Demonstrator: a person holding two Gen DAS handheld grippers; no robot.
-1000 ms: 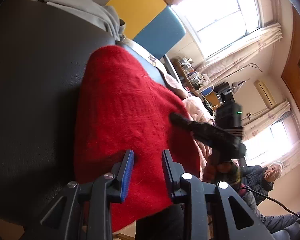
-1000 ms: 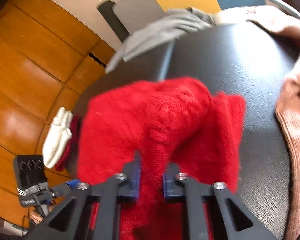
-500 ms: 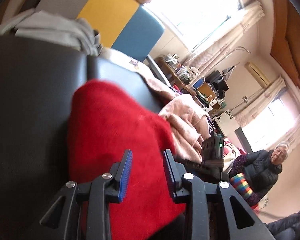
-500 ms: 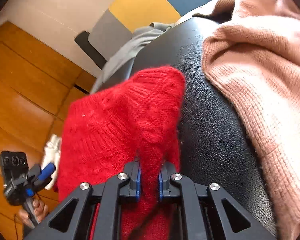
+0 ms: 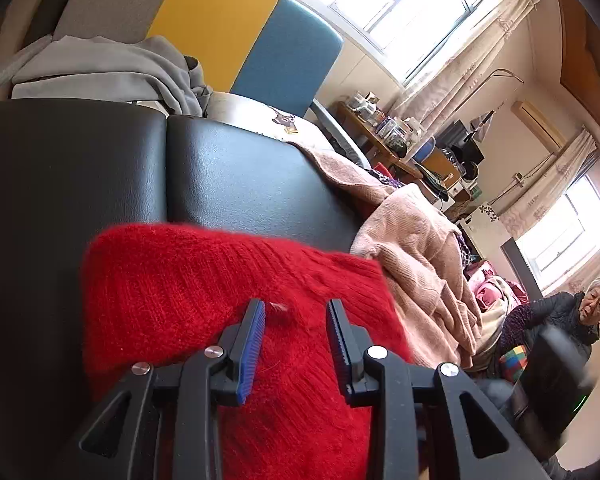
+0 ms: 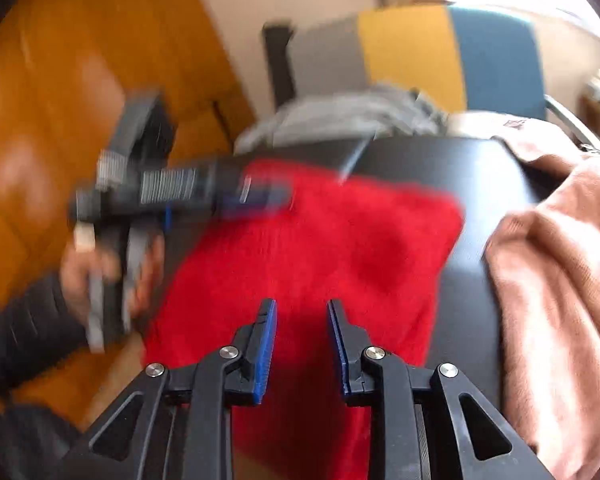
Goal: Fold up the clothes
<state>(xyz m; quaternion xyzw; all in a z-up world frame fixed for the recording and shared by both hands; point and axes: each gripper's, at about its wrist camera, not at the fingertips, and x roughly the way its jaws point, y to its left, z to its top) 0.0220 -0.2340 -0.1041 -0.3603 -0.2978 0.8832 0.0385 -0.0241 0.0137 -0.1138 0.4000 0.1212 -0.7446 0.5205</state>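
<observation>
The left tongs point(image 5: 296, 312) are held open above a folded red sweater point(image 5: 204, 280) laid on the black worktop point(image 5: 100, 168), with a pink sweater point(image 5: 420, 264) heaped just beside it.

A lived-in home: curtained windows point(image 5: 412, 4), a cluttered shelf point(image 5: 384, 128), wall air conditioner point(image 5: 536, 124), clothes heaped around.

The right gripper point(image 6: 301, 320) lets go: jaws that pinched a ridge of the red sweater point(image 6: 324, 248) now stand apart above it. The sweater drops flat, folded smaller. The left gripper point(image 5: 296, 320) swings in over its left edge.
</observation>
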